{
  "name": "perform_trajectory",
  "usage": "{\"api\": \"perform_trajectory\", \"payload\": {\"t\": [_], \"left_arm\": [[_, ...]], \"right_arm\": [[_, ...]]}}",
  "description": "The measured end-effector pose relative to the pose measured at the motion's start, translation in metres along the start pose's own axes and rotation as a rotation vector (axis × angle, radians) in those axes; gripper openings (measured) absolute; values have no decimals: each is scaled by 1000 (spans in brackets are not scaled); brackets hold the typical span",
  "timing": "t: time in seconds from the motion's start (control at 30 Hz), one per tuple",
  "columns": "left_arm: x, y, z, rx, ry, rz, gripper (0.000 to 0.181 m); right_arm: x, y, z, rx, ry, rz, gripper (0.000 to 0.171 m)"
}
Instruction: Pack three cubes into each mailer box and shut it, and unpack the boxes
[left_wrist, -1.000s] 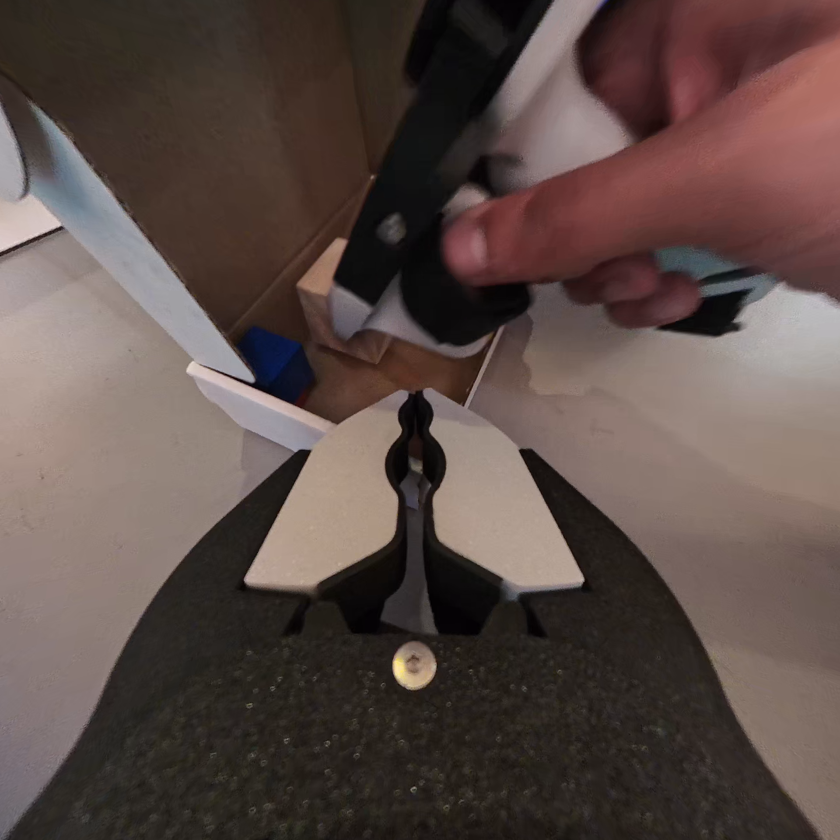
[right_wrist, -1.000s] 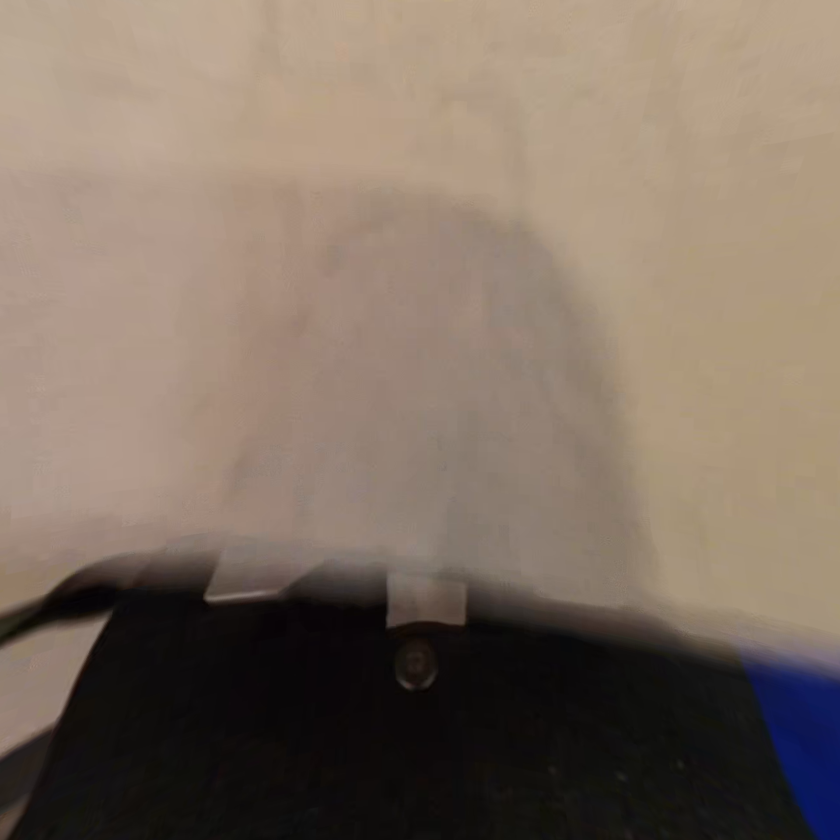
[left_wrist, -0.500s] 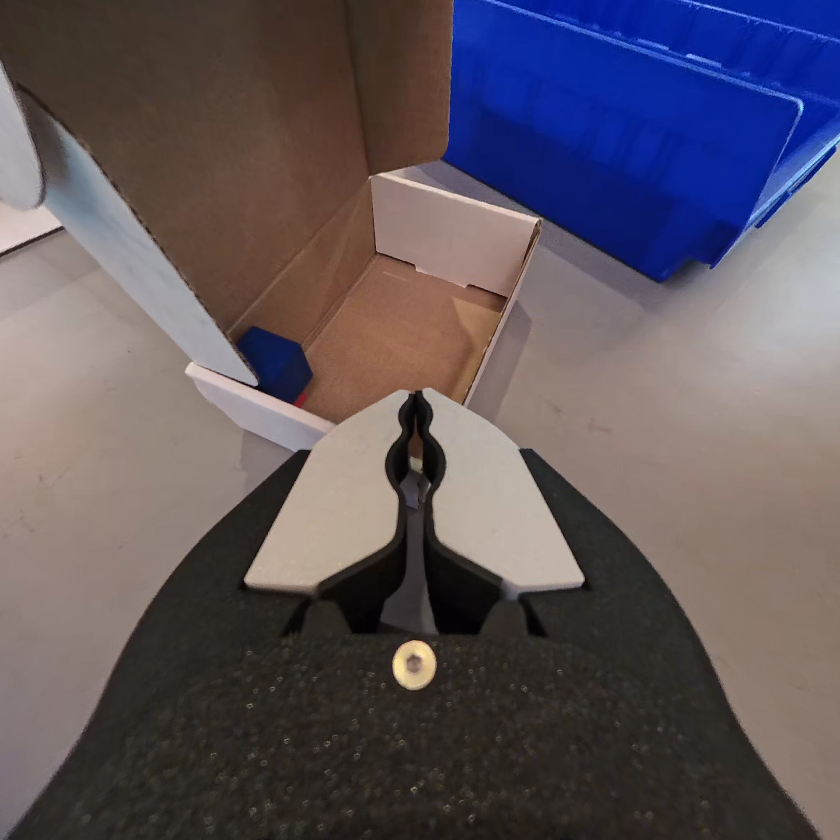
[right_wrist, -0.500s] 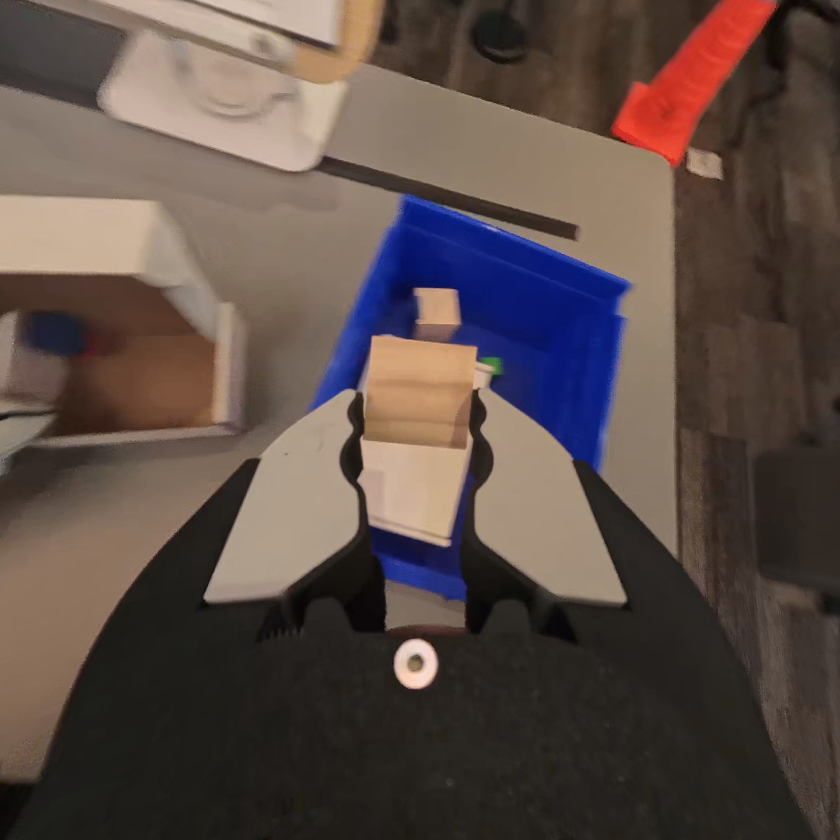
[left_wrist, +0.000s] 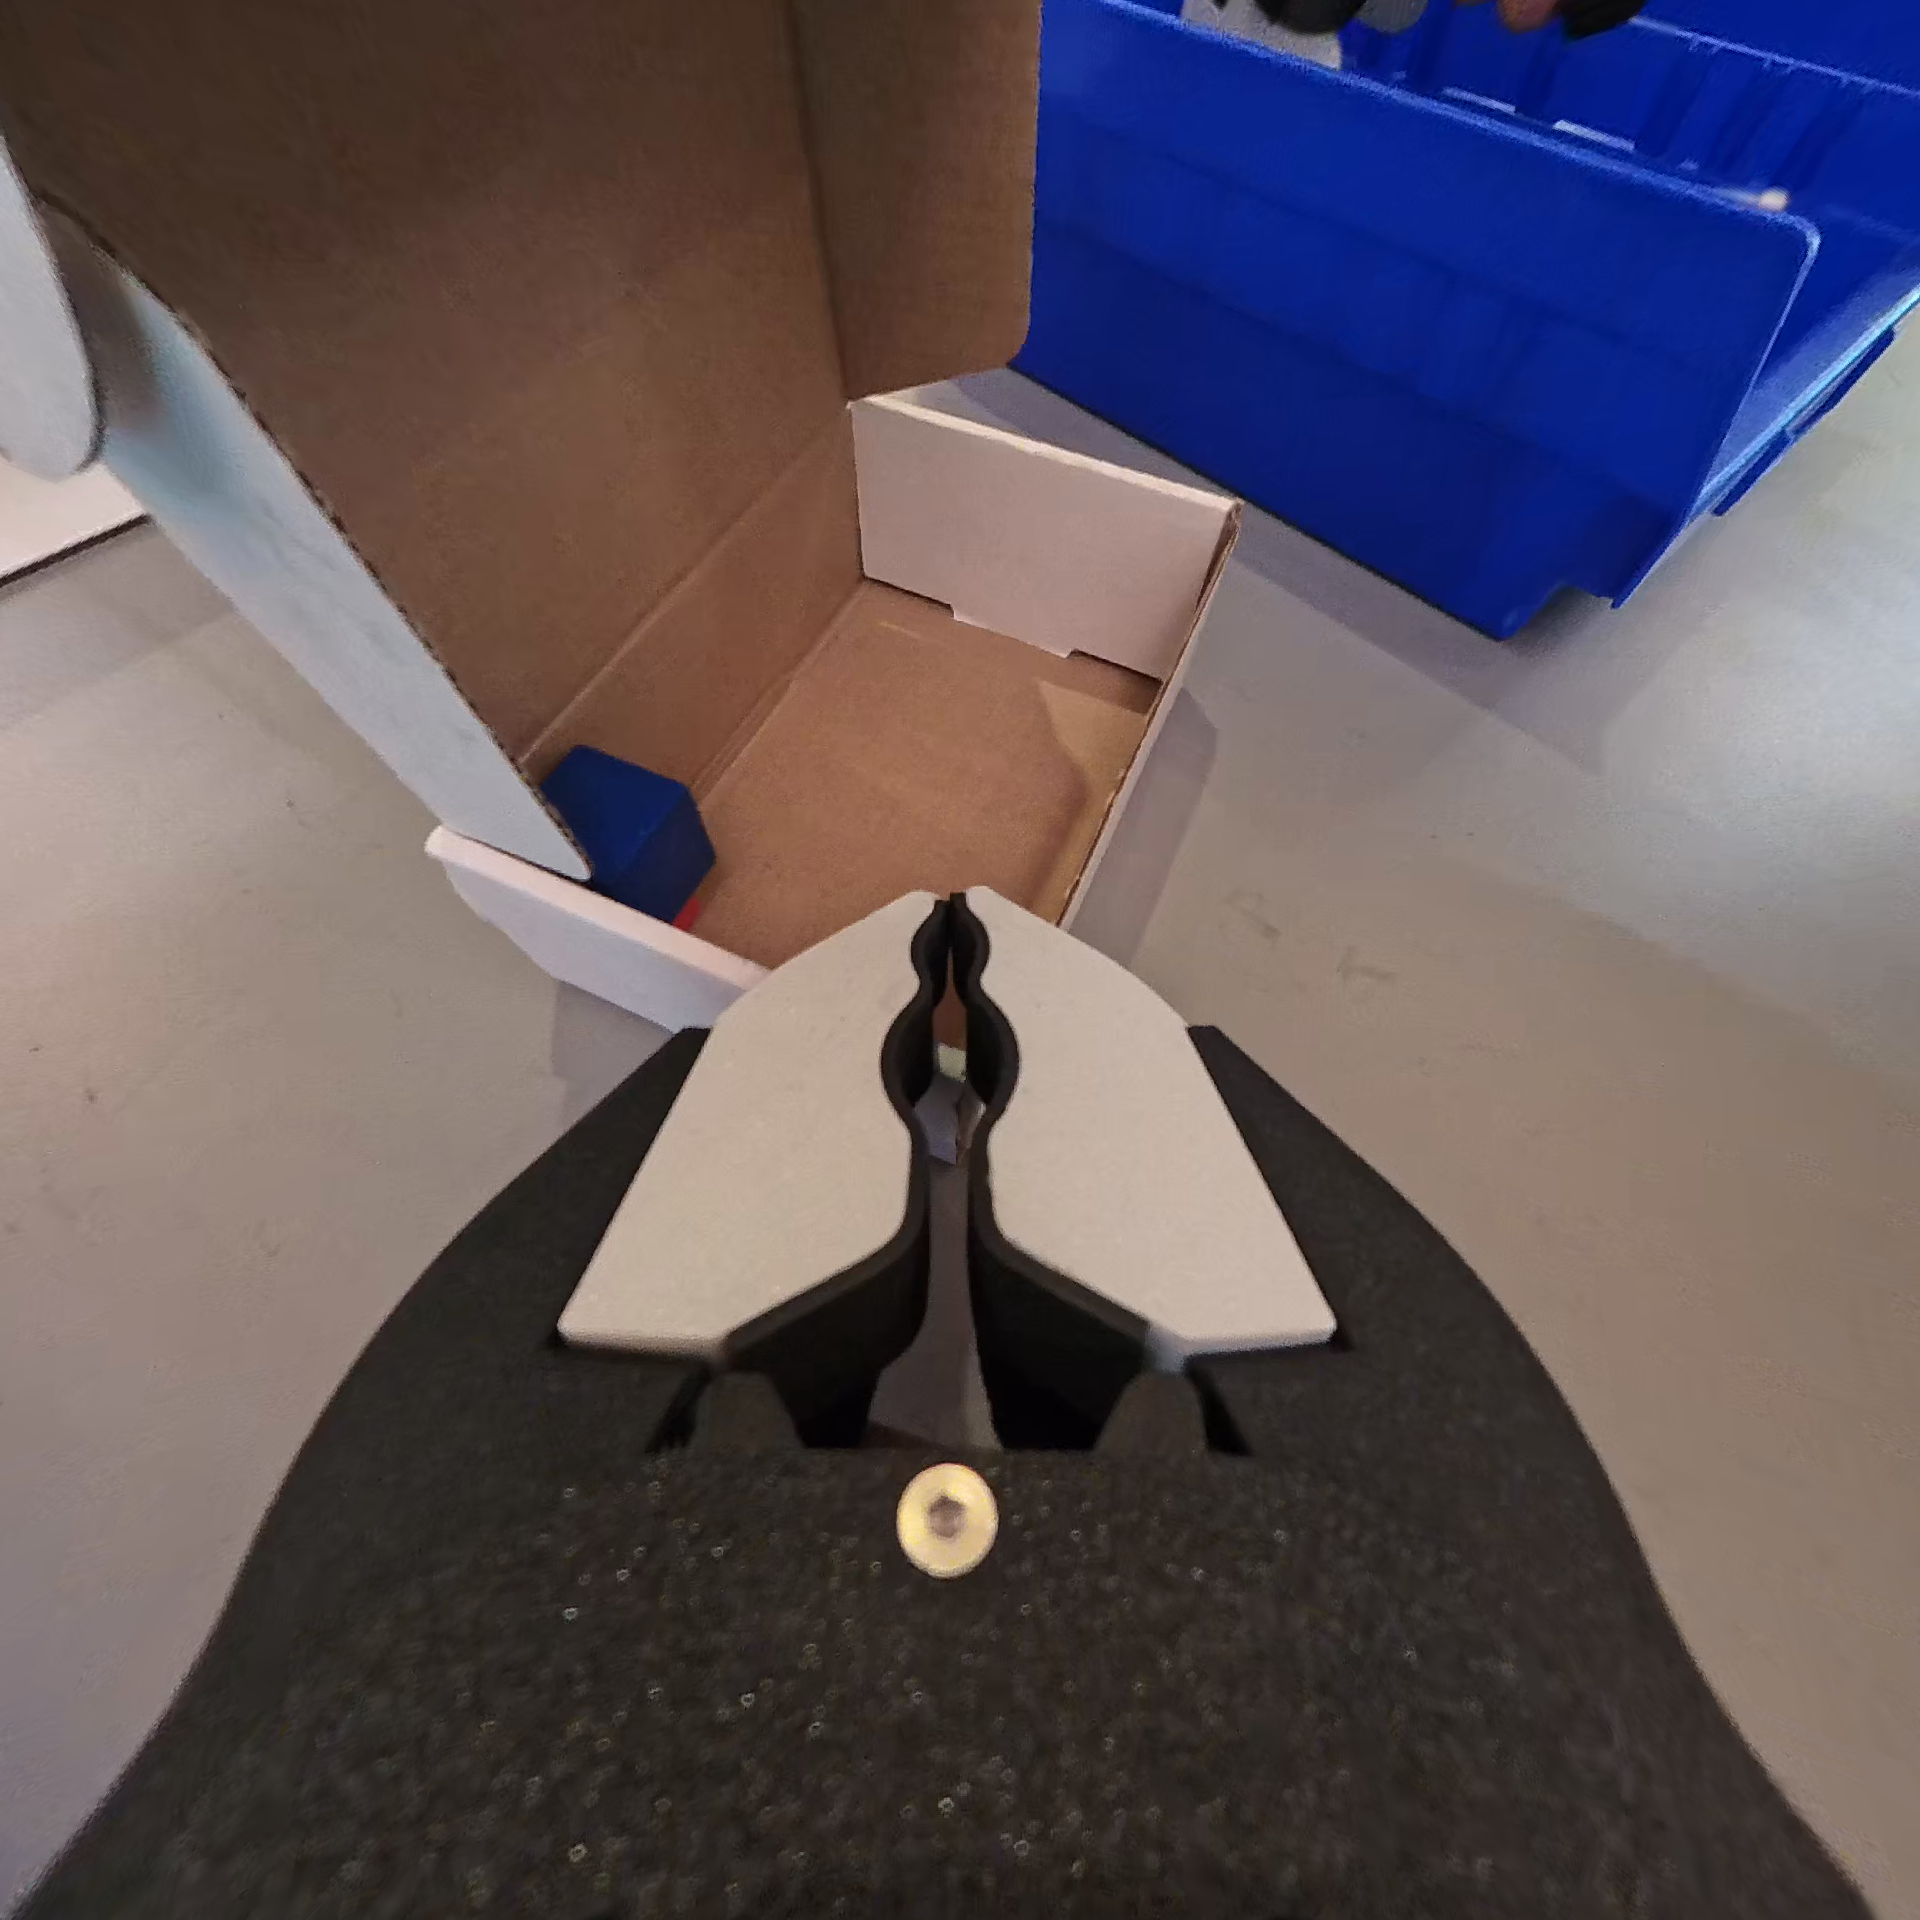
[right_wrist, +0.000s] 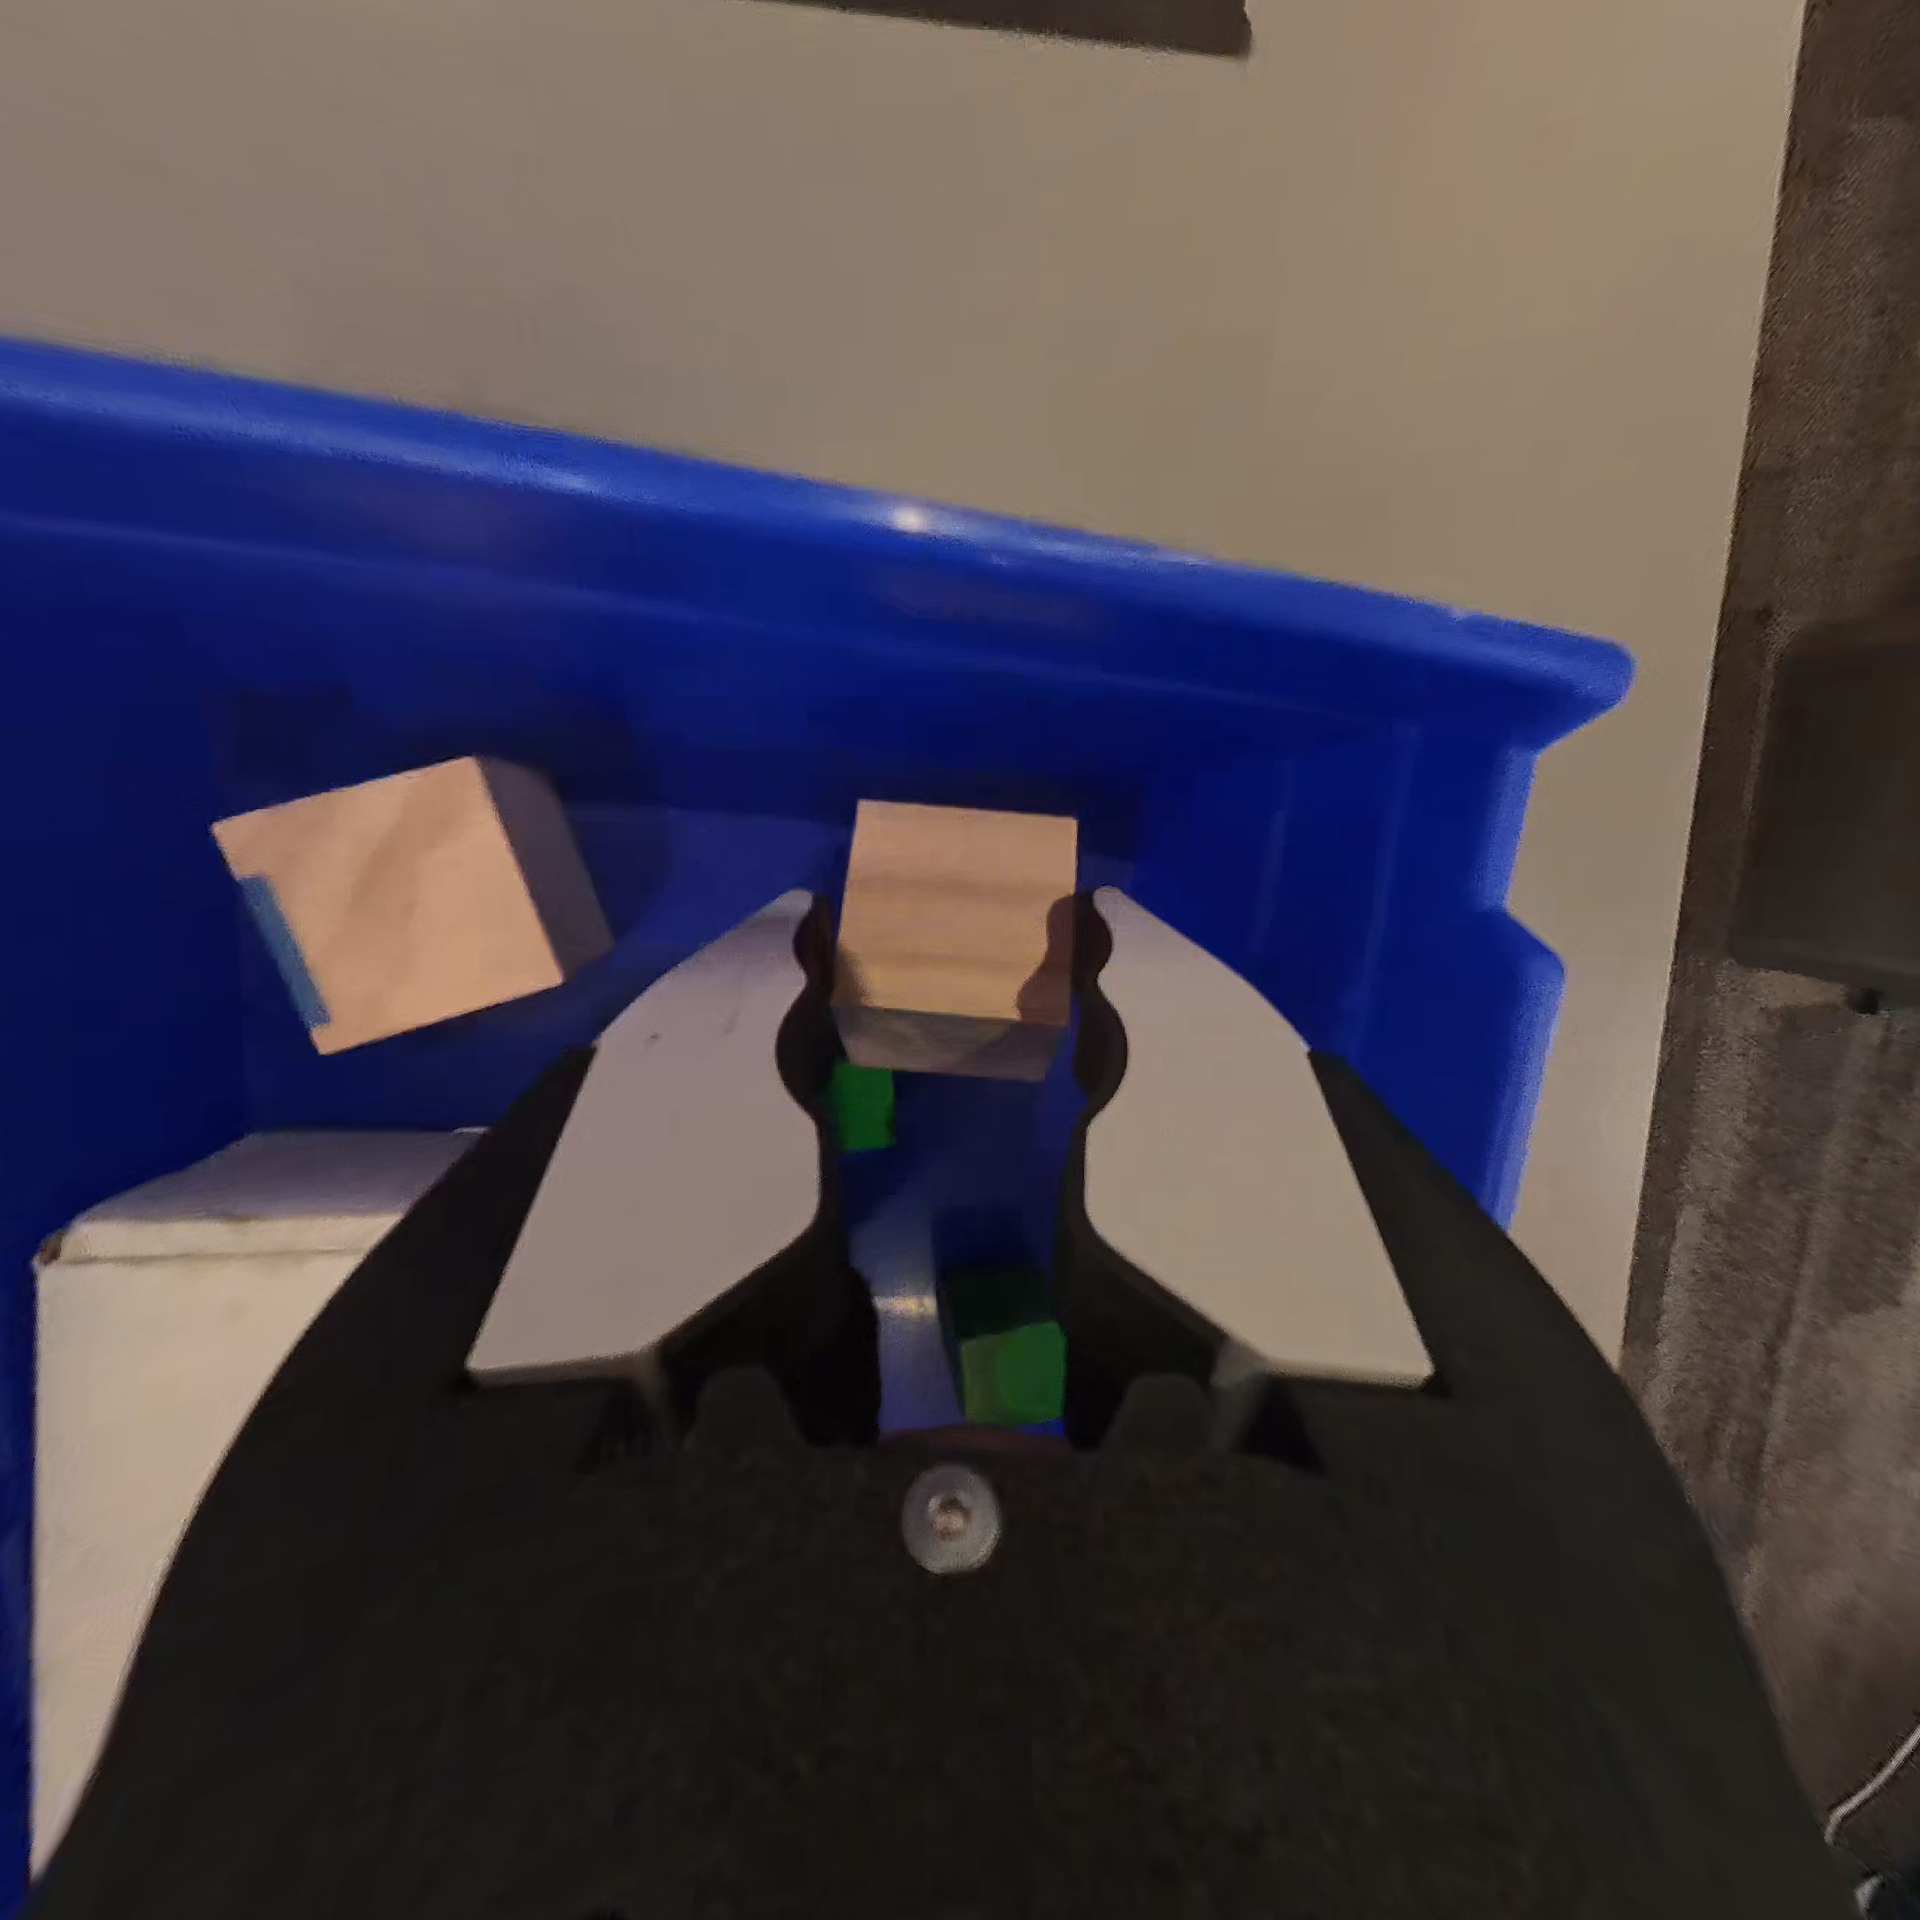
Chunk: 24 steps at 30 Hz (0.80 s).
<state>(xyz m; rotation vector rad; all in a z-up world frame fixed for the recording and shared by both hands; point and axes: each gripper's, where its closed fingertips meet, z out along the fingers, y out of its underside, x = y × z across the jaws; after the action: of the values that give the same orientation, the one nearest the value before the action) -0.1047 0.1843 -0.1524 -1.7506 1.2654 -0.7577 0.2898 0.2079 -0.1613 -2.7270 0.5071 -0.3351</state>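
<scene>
left gripper (left_wrist: 951, 920): black speckled body, pale grey fingers with wavy black inner edges, silver screw at six o'clock; right gripper (right_wrist: 954, 935) looks identical

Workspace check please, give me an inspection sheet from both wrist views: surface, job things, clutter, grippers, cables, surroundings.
Surface: grey tabletop, faint scuffs.
Job things: open white cardboard mailer box, lid up, holding a blue cube in its near left corner, a sliver of red beneath it; blue plastic bin with a loose plain wooden cube, green cubes and a white box inside.
Clutter: nothing seen.
Grippers: left gripper shut, empty, at the box's near edge; right gripper over the bin, around a second wooden cube; contact unclear.
Cables: nothing seen.
Surroundings: dark floor beyond the table edge.
</scene>
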Motion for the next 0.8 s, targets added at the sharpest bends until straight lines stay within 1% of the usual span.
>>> {"api": "perform_trajectory", "payload": {"t": [0.17,0.27,0.37,0.4,0.43,0.5,0.53,0.6,0.63,0.67,0.7,0.77,0.8], "left_arm": [[0,1,-2,0,2,2,0],[0,1,-2,0,1,3,0],[-1,0,-3,9,6,0,0],[-1,-4,-4,33,10,2,10],[0,-11,-9,78,24,6,24],[-1,-32,-28,210,44,17,37],[-7,-44,-41,284,22,22,41],[-30,-60,-66,406,-78,24,40],[-48,-62,-74,437,-156,10,35],[-65,-59,-76,439,-217,-8,35],[-75,-54,-72,413,-220,-22,39],[-78,-41,-54,315,-118,-66,57],[-72,-38,-45,287,-45,-87,68]], "right_arm": [[1,5,3,-54,-47,44,44],[8,3,5,-62,-28,41,43],[6,3,2,-60,-33,36,47],[6,3,-2,-46,-22,27,49],[5,2,-8,-25,-17,20,51],[1,-5,-35,78,-4,6,54],[-8,-9,-55,166,-16,-8,53],[-49,-8,-102,354,-123,-73,48],[-77,1,-124,429,-196,-131,48],[-108,15,-143,487,-276,-184,48],[-139,35,-158,524,-360,-241,48],[-199,78,-176,562,-528,-319,43],[-229,99,-179,555,-613,-362,43]]}}
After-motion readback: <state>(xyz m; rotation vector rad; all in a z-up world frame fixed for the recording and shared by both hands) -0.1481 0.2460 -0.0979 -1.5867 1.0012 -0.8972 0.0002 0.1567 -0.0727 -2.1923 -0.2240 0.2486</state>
